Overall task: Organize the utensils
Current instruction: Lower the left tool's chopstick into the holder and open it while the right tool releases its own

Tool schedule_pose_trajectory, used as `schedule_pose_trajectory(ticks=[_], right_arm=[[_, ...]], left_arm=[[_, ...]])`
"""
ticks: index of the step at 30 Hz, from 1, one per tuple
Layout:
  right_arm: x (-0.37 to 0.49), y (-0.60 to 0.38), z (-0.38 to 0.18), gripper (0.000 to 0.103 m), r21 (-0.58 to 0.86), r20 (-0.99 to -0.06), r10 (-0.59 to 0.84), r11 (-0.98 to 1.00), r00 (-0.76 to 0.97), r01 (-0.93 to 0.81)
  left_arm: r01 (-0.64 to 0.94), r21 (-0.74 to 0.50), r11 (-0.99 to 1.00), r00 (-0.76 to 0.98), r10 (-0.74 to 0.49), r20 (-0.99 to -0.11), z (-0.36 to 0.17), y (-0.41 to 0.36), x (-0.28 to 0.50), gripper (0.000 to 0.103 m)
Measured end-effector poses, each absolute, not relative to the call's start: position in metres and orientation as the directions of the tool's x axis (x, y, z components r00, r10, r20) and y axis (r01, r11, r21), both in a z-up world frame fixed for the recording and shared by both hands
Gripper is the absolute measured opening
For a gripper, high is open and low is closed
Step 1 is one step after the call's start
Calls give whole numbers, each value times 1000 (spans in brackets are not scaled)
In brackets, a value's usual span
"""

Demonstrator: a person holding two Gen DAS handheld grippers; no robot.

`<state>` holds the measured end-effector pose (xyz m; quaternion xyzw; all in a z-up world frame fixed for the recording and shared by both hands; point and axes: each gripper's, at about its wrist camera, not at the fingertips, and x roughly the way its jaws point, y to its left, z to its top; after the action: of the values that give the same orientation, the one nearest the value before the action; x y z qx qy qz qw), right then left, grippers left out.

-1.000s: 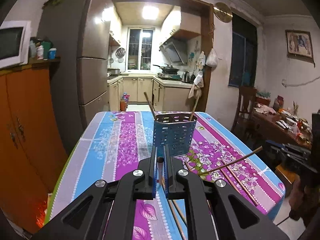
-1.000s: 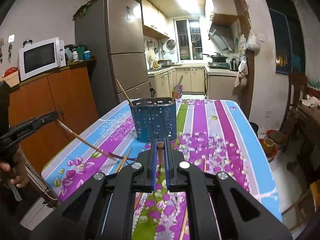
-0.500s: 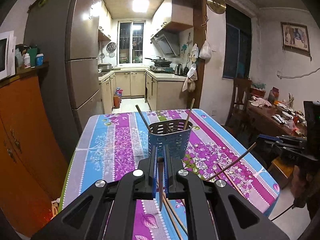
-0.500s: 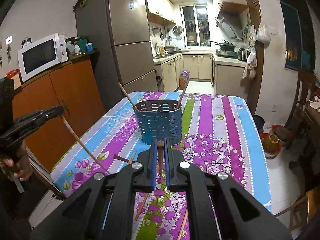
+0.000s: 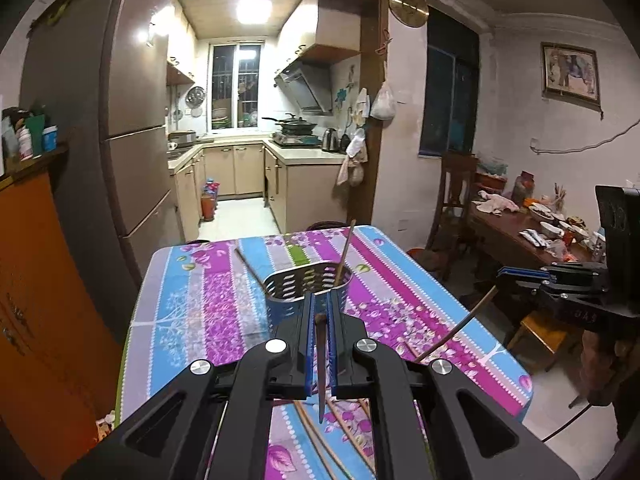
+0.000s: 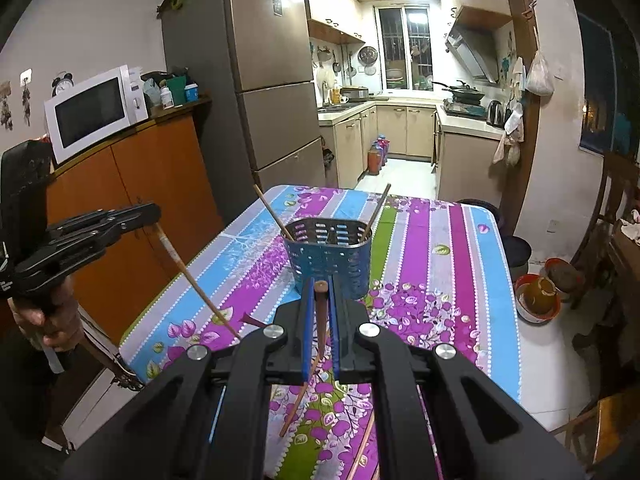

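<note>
Both claws hold one chopstick each by its top end: left claw (image 5: 319,322) pinches chopstick (image 5: 321,364), right claw (image 6: 320,292) its own stick (image 6: 316,344). Tips hang down, likely so they can drop into the blue holder (image 6: 330,258) at frame centre. More sticks lie loose on the worktop (image 6: 448,280).

A glaring kitchen ceiling lamp (image 5: 251,8) blows out white; the nearer room is dimmer. Both fisheye views bow walls, darkening to black corners. Focus is fairly sharp.

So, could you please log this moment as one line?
left gripper: shut on chopstick | right gripper: shut on chopstick | blue holder: two chopsticks inside | more on table
</note>
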<state>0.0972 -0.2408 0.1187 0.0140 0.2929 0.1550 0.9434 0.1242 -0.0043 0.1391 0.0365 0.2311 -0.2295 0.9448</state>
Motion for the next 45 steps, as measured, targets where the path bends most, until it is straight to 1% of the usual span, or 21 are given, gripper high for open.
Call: schedule_pose_trajectory(ticks=[5, 8, 13, 17, 22, 26, 32, 36, 41, 45], right_arm=[[112, -239, 141, 6, 114, -545, 307, 949, 780, -294], [127, -239, 164, 6, 132, -532, 327, 943, 781, -305], [155, -237, 193, 6, 120, -522, 313, 948, 794, -294], [180, -231, 210, 6, 84, -522, 270, 960, 809, -267], [215, -225, 220, 6, 56, -527, 229, 970, 819, -235], [246, -222, 213, 6, 57, -547, 212, 975, 810, -216], [283, -223, 192, 6, 67, -592, 195, 979, 782, -194], [298, -223, 178, 6, 78, -617, 193, 980, 763, -185], [314, -221, 165, 6, 96, -662, 201, 978, 722, -185], [323, -218, 155, 6, 111, -692, 211, 976, 691, -186]], left_arm=[[474, -35, 880, 773, -435, -462, 163, -21, 140, 7], [476, -26, 879, 779, -435, -452, 187, -31, 154, 7], [423, 31, 905, 821, -369, -435, 223, -46, 183, 7], [374, 51, 926, 850, -321, -417, 245, -54, 206, 7], [340, 40, 940, 856, -292, -427, 258, -63, 244, 7], [317, 47, 947, 851, -262, -456, 253, -72, 271, 7], [300, 68, 952, 830, -225, -510, 230, -83, 309, 7], [303, 41, 952, 796, -229, -561, 213, -82, 331, 7], [318, 38, 947, 746, -225, -627, 190, -83, 350, 7], [317, -8, 948, 699, -239, -674, 172, -78, 364, 7]])
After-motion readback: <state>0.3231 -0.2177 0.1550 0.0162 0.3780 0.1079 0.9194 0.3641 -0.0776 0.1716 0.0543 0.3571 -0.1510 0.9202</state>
